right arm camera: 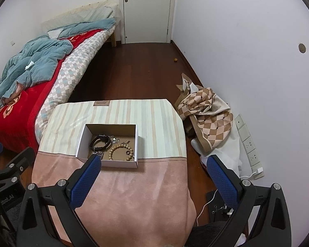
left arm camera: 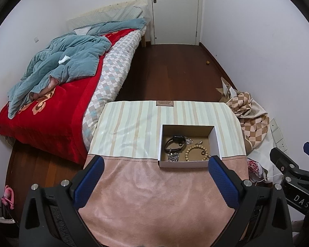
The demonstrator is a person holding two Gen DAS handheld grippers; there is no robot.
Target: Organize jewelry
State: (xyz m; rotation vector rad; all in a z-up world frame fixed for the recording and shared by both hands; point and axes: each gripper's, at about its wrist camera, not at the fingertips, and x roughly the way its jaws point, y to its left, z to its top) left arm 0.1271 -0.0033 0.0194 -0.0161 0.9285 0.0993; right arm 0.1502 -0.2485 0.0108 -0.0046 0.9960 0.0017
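A small white cardboard box stands on a table covered with a pink and striped cloth. It holds a black watch, a wooden bead bracelet and silver chains. The box, watch and bead bracelet also show in the right wrist view. My left gripper is open and empty, above the pink cloth just in front of the box. My right gripper is open and empty, to the right of the box near the table's right edge.
A bed with a red blanket and blue quilt stands to the left. Crumpled checkered cloth lies on the wooden floor at the right wall, beside wall sockets and a white cable. A closed door is at the back.
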